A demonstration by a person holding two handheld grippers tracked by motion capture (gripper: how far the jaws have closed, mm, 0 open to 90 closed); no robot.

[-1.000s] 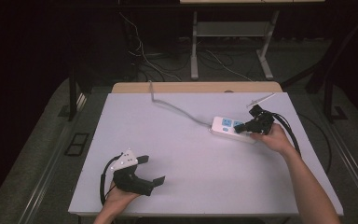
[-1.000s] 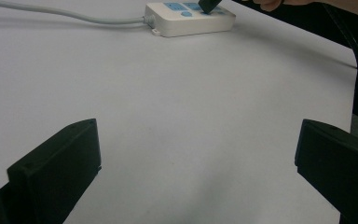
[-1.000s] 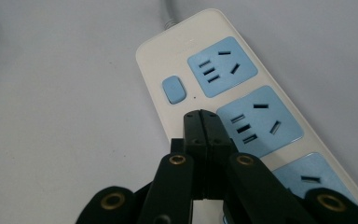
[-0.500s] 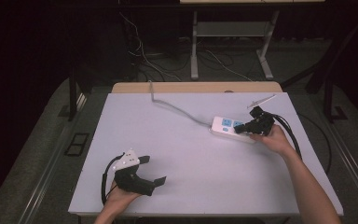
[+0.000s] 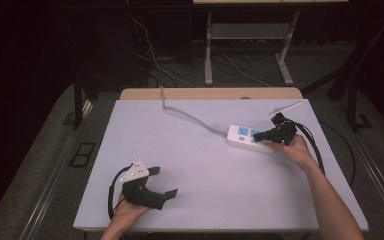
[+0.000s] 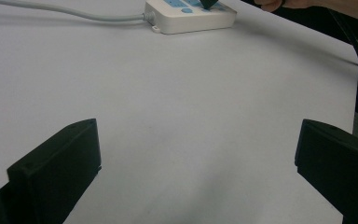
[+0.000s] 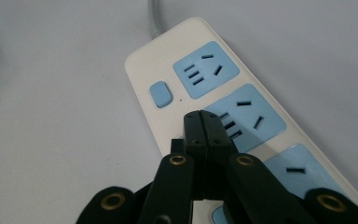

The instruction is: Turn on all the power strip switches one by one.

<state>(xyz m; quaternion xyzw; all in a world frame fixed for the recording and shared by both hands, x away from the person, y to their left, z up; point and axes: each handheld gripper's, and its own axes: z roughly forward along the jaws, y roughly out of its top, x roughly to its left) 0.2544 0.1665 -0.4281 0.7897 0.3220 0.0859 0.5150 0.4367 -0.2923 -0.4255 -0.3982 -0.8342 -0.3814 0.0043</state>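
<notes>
Near the table's (image 5: 190,150) right edge the power strip (image 5: 247,137) runs its long axis toward the far-left corner, with the right gripper (image 7: 204,122), jaws pressed together empty, tipped over its blue switch (image 7: 161,94) side, while the left gripper (image 5: 162,181) gapes wide, well apart at the near edge.

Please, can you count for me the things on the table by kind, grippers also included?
Power strip: 1
Grey cable of the strip: 1
Grippers: 2, the left gripper and the right gripper
Total: 4
</notes>
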